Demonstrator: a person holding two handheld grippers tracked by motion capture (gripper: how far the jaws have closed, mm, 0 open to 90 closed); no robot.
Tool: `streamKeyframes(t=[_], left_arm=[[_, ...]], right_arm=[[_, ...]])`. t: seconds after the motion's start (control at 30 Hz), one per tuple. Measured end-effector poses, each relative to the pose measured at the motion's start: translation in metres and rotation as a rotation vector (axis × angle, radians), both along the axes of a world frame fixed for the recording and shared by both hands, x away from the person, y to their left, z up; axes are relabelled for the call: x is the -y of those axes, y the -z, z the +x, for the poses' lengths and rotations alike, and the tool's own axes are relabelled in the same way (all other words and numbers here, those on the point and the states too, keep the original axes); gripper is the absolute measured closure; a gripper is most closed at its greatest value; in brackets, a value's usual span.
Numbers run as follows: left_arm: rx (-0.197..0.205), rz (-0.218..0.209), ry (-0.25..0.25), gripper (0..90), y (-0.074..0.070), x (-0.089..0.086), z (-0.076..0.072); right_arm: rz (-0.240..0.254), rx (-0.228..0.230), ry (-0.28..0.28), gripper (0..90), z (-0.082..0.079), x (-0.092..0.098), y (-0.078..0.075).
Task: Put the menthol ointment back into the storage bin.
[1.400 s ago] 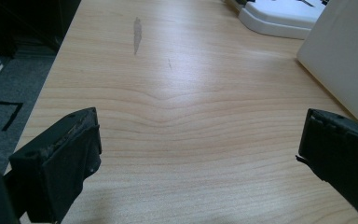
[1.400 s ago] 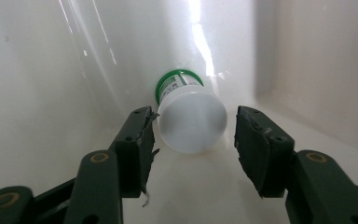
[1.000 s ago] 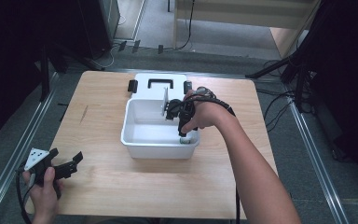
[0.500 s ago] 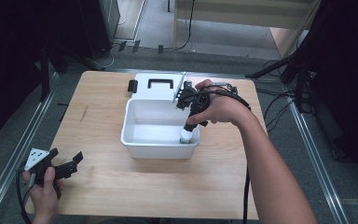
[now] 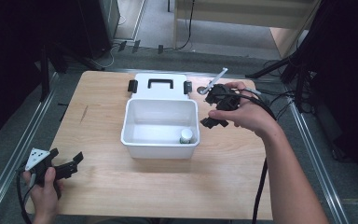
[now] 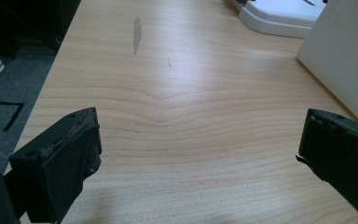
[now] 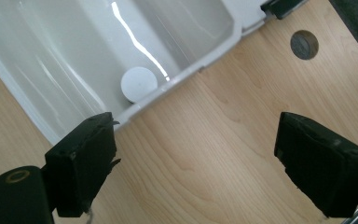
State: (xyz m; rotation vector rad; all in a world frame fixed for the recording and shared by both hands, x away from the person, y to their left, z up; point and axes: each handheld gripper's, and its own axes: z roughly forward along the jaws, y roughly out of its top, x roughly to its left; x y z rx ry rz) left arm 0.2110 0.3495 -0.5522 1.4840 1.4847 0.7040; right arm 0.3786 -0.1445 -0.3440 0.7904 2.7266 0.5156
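Bottle (image 5: 186,136) with white cap stands upright inside white bin (image 5: 135,145).

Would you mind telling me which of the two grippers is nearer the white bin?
The right gripper, just beside the white bin at its right wall. The left gripper sits off at the table's near left corner.

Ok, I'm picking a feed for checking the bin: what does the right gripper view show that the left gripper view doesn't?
Right gripper view, not the left: the bin's inside, with the white-capped bottle standing in a corner, and a round hole in the table.
Left gripper view, not the right: a grey smear on the tabletop and the floor with a black tape mark, and the bin seen from outside, as a blank wall.
Both: the wooden table and part of the bin.
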Motion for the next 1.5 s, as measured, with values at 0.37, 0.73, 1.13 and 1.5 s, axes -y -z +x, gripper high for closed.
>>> streamKeyframes(t=[0.37,0.73,1.13,1.5], left_arm=[[0.0,0.004,0.003,0.0,0.0,0.0,0.0],[-0.001,0.008,0.002,0.0,0.0,0.001,0.0],[-0.001,0.007,0.002,0.0,0.0,0.001,0.0],[-0.002,0.01,0.0,0.0,0.0,0.001,0.0]], right_arm=[[0.057,0.02,0.09,13.2,-0.005,0.049,0.031],[0.13,0.048,0.178,13.4,-0.014,0.09,0.073],[0.236,0.121,0.252,13.4,-0.034,0.126,0.124],[0.337,0.24,0.348,13.8,-0.062,0.156,0.155]])
